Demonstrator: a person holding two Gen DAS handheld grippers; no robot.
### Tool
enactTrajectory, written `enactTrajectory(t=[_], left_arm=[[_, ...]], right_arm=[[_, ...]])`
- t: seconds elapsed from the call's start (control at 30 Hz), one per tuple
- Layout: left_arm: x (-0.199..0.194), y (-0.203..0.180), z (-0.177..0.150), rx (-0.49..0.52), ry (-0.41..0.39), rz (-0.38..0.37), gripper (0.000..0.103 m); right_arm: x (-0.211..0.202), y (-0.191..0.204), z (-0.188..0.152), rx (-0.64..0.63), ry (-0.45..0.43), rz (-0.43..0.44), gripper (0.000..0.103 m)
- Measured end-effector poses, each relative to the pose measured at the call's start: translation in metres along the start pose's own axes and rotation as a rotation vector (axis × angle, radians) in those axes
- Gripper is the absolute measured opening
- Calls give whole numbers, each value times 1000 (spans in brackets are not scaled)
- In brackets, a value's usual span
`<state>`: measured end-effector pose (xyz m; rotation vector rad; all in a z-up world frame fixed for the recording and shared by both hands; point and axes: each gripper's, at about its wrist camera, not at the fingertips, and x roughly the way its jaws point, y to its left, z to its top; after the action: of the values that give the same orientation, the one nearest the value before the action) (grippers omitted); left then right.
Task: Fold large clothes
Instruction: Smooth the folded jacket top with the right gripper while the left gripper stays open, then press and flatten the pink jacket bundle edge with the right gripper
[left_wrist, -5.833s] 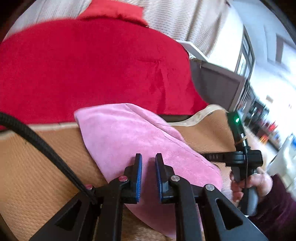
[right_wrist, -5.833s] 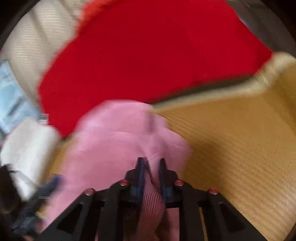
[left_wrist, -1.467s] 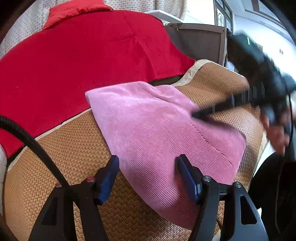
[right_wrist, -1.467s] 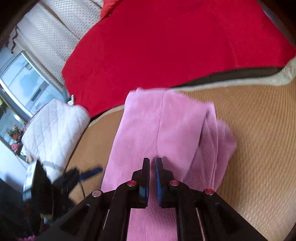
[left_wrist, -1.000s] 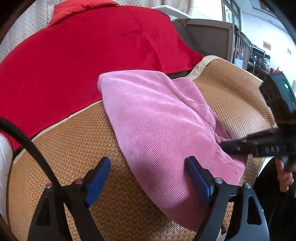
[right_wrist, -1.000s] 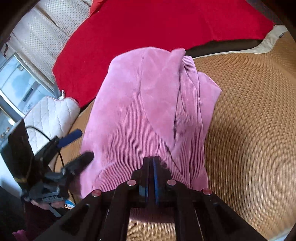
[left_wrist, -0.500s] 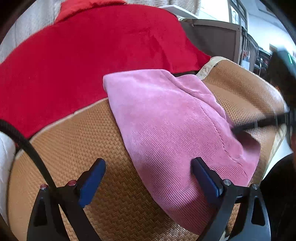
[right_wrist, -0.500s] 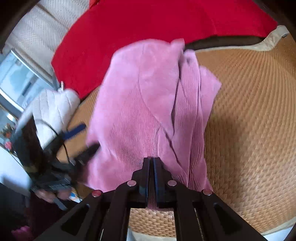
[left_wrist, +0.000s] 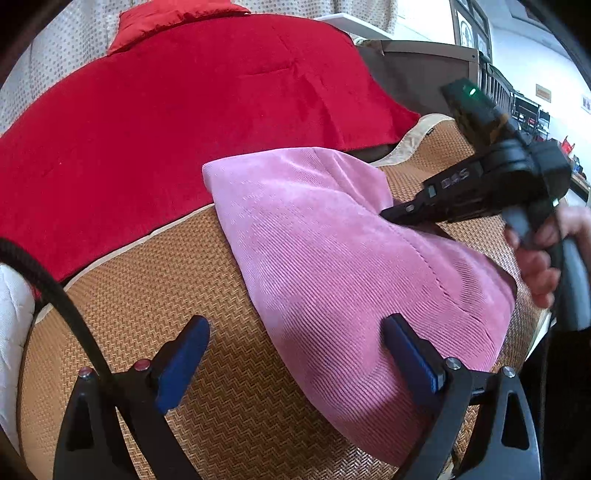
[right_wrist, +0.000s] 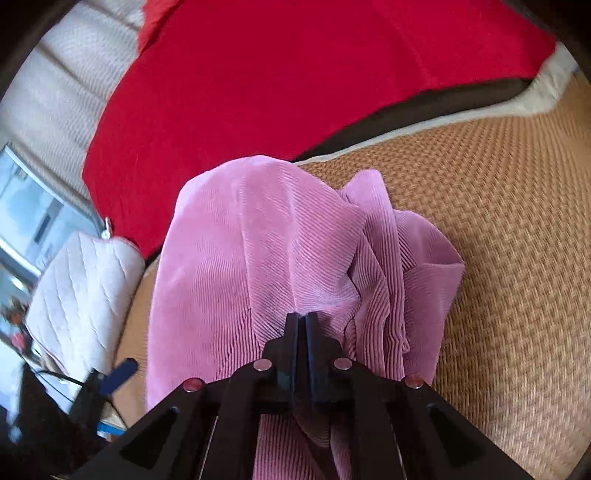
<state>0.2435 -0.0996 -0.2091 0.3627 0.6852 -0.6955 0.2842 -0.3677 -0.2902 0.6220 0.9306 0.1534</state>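
A pink corduroy garment (left_wrist: 325, 258) lies folded on a woven mat (left_wrist: 159, 280). My left gripper (left_wrist: 295, 325) hovers over the garment's near edge, jaws wide open, blue pads well apart and nothing pressed between them. In the left wrist view my right gripper (left_wrist: 384, 216) reaches in from the right, held by a hand (left_wrist: 539, 266), its tip on the garment's right side. In the right wrist view the right gripper (right_wrist: 301, 317) is shut on the pink garment (right_wrist: 240, 240), whose wrinkles bunch at the tip. One blue finger (right_wrist: 122, 369) of the left gripper shows at lower left.
A red blanket (left_wrist: 184, 110) covers the surface behind the mat. A white quilted cushion (right_wrist: 81, 288) sits at the mat's left end. Dark furniture (left_wrist: 417, 70) stands at the back right. Bare mat (right_wrist: 517, 258) lies right of the garment.
The right gripper has travelled from the garment's right edge inward over it, bunching the right side into folds. The left gripper's jaws widened a little and the hand stayed put.
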Motion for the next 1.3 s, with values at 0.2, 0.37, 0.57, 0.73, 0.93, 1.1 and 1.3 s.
enactTrajectory(t=[0.2, 0.37, 0.57, 0.73, 0.93, 1.1, 1.3], left_arm=[[-3, -3, -1, -8, -2, 11, 96], [0, -4, -1, -9, -1, 20, 96], [-3, -6, 0, 12, -29, 42, 96], [-6, -13, -2, 70, -79, 83, 96], [-8, -13, -3, 83, -106, 94, 96], [-8, -14, -3, 85, -113, 99, 96], [-14, -14, 1, 101, -106, 120, 96]], right_arm=[[-40, 19, -14, -21, -46, 22, 10], [-16, 20, -43, -69, -43, -34, 12], [-16, 4, -39, -31, -58, 28, 12], [-22, 7, -52, -87, -113, 3, 12], [-32, 18, -62, -144, -152, -39, 13], [-40, 31, -64, -186, -195, -60, 13], [-61, 38, -66, -227, -282, -51, 14]])
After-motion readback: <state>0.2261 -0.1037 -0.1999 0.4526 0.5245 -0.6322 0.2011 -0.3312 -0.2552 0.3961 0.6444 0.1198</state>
